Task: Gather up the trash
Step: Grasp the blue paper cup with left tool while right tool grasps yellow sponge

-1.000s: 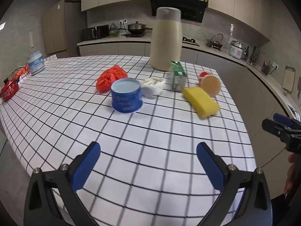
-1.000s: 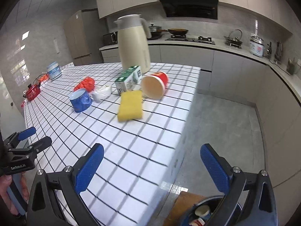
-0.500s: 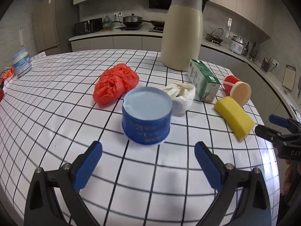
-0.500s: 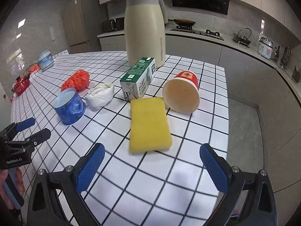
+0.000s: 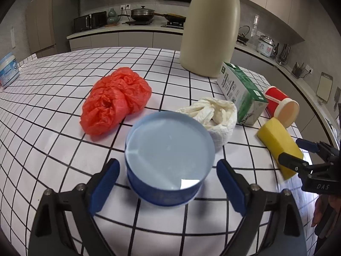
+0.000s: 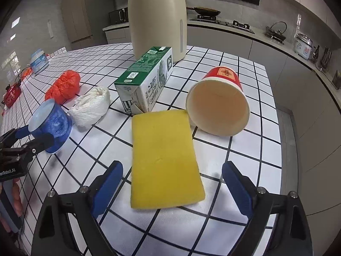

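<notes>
A blue round tub (image 5: 169, 155) stands on the checked tablecloth, between the fingers of my open left gripper (image 5: 168, 186), apart from both pads. Behind it lie a crumpled red plastic bag (image 5: 115, 102) and a wad of white paper (image 5: 215, 115). A yellow sponge (image 6: 164, 155) lies flat between the fingers of my open right gripper (image 6: 173, 189), untouched. A green milk carton (image 6: 147, 81) and a red paper cup (image 6: 219, 104) lie on their sides just beyond the sponge. The left gripper (image 6: 32, 138) also shows in the right wrist view, around the tub (image 6: 51, 125).
A tall cream thermos jug (image 5: 208, 27) stands behind the carton. A small blue-and-white tub (image 5: 7, 69) sits at the far left of the table. The table's right edge (image 6: 275, 149) drops to the floor. Kitchen counters line the back wall.
Both grippers have moved forward and lower. The left one now has the blue tub between its fingers, and the right one has the yellow sponge between its fingers. Both stay open.
</notes>
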### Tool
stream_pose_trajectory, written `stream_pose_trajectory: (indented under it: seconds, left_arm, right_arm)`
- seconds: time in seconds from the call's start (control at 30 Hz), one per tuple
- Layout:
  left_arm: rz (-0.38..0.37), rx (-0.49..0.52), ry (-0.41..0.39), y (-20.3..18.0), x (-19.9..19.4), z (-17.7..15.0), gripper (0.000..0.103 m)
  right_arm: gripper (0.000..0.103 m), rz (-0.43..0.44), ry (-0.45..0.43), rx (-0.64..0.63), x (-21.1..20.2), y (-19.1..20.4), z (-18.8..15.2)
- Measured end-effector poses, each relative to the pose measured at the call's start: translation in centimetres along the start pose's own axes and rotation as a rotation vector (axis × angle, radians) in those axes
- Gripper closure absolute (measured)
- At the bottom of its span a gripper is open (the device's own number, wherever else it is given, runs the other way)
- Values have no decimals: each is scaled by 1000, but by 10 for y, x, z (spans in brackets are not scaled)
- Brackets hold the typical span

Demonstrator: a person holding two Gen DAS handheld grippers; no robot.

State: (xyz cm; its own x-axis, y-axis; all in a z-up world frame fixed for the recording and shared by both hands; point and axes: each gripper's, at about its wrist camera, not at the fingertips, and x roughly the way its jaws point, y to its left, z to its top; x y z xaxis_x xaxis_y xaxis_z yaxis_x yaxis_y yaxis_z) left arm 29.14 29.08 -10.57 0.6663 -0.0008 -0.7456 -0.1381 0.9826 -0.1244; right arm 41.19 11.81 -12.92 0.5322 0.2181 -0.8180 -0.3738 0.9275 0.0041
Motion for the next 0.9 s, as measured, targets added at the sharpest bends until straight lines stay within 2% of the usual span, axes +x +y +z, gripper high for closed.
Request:
stream_pose_trajectory:
  seconds: [0.07,0.1,0.23,0.27,0.3,0.33,0.67,0.9]
  left_arm:
    - [-6,3,5,1,2,0,15]
    - [-12,3,10,1,3,0,21]
    - [-39,0,7,4,3,1,24]
    - [-36,2,6,4,2,2,24]
    - [-36,1,-2,4,0,1,24]
    - [-37,1,-10,4,-4,1,24]
    - [-29,15,-50,-9,-42,-16,24]
    - [-45,28,-59,-32,-67,-31,24]
  right_arm:
    - [8,3,3,7,4,-1,1]
    - [10,5,7,9,5,-1,2]
    - [22,7,25,-1,13,2,4]
    - [26,0,27,-12,14,3,4]
    - [41,-1,24,-20,13,5,5]
    - [45,9,19,-23,11,6,6]
    - [47,80,-37,-5,-24,13,-3]
    - [47,95,-81,-10,-62,14,-20]
